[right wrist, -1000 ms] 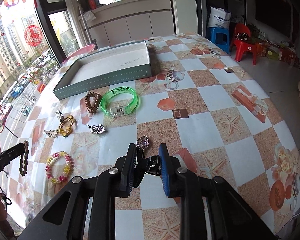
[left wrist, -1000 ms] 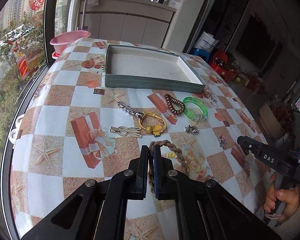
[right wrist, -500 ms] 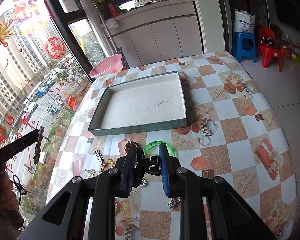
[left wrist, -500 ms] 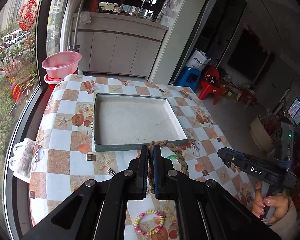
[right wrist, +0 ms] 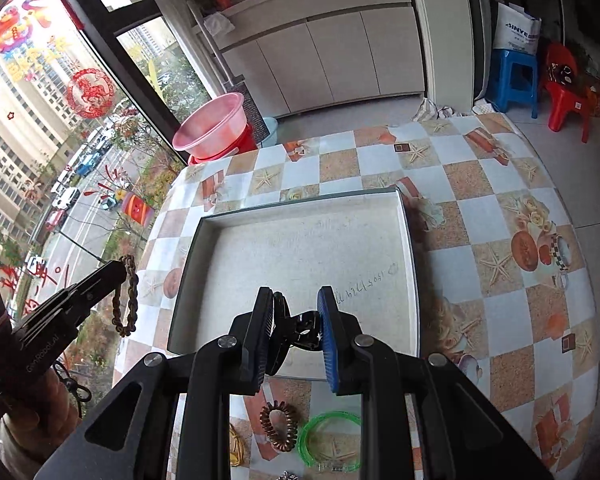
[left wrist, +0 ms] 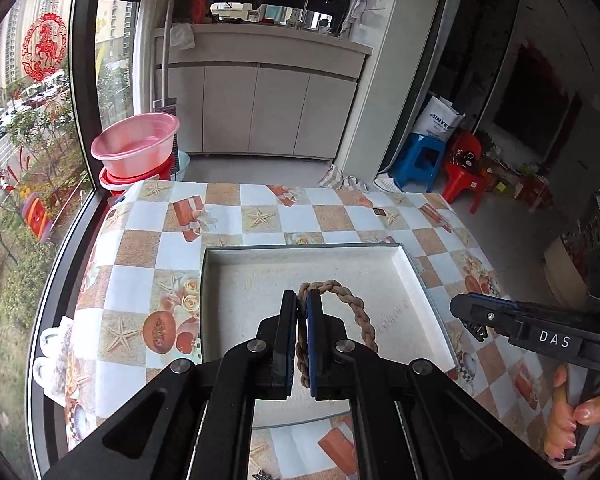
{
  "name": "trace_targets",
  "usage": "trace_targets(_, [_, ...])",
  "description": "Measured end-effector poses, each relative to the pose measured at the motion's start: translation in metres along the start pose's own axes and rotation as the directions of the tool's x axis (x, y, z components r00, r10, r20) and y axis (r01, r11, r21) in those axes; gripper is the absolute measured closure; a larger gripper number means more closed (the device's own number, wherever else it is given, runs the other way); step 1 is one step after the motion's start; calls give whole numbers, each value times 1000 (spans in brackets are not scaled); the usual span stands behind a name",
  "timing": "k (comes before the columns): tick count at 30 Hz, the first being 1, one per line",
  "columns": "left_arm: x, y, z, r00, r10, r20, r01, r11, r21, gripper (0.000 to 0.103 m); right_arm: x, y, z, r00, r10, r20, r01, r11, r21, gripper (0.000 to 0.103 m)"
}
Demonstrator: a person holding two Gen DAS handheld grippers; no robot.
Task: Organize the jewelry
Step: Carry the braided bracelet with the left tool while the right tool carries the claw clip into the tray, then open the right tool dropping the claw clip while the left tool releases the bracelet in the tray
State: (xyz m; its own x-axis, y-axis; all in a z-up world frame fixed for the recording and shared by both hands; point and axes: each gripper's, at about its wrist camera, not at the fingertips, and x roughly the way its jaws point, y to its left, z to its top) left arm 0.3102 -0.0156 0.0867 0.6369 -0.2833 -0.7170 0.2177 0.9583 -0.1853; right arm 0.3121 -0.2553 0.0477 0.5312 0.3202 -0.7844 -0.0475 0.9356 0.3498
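Two pcs in transit, none in shallow grey-walled cardboard tray yet. Left tool clenched on brown braided rope bracelet, right tool on small black clip, both above tray. Green plastic bangle, coiled brown hair tie etc. left on near surface.

A pink basin sits atop a red one beside the window. White cabinets line the back wall. A blue stool stands beside a red chair.
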Motion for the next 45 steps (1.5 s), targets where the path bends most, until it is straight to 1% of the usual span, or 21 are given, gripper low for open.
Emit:
trace_targets(4, [57, 7, -11, 997, 41, -66, -41, 999, -5, 85, 50, -10, 5, 999, -26, -34, 26, 1000, 17, 78])
trace_targets(7, [86, 9, -20, 993, 72, -92, -72, 997, 6, 85, 82, -19, 7, 997, -64, -49, 65, 998, 20, 78])
trace_targets(12, [114, 11, -30, 987, 110, -113, -108, 994, 23, 85, 116, -31, 7, 992, -117, -50, 118, 993, 17, 78])
trace_targets(17, [128, 6, -36, 979, 168, -112, -161, 985, 67, 85, 134, -35, 5, 986, -163, -43, 163, 987, -1, 78])
trace_targets(21, [136, 4, -42, 970, 204, -130, -193, 977, 90, 85, 135, -33, 2, 984, -175, -26, 174, 985, -17, 77])
trace_targets(22, [135, 5, -42, 971, 207, -118, -197, 976, 93, 85, 135, -33, 2, 985, -171, -24, 170, 985, -18, 73])
trace_targets(23, [135, 4, -43, 969, 220, -114, -210, 973, 99, 85, 135, -32, 2, 986, -164, -23, 164, 986, -17, 65])
trace_targets(24, [134, 4, -43, 965, 237, -113, -225, 969, 104, 85, 135, -32, 2, 988, -156, -20, 156, 988, -14, 60])
trace_targets(25, [133, 3, -42, 962, 247, -115, -235, 966, 106, 85, 135, -31, 2, 987, -158, -20, 158, 987, -11, 46])
trace_targets(26, [133, 5, -41, 962, 244, -119, -233, 967, 101, 85, 134, -31, 2, 987, -158, -20, 158, 987, -6, 41])
trace_targets(31, [119, 4, -38, 970, 227, -87, -220, 972, 88, 85, 119, -31, 3, 993, -115, 14, 115, 993, 28, 41])
trace_targets(33, [114, 3, -36, 973, 217, -76, -210, 974, 89, 85, 110, -30, 5, 995, -100, 26, 99, 994, 42, 38])
trace_targets(34, [111, 2, -34, 974, 213, -73, -206, 975, 88, 85, 106, -30, 5, 995, -93, 33, 91, 995, 49, 34])
trace_targets(40, [104, 4, -31, 979, 186, -79, -181, 981, 69, 84, 81, -30, 4, 995, -72, 68, 67, 995, 68, 33])
trace_targets(45, [107, 1, -32, 977, 196, -87, -189, 978, 86, 84, 68, -35, -3, 994, -70, 79, 63, 994, 89, 31])
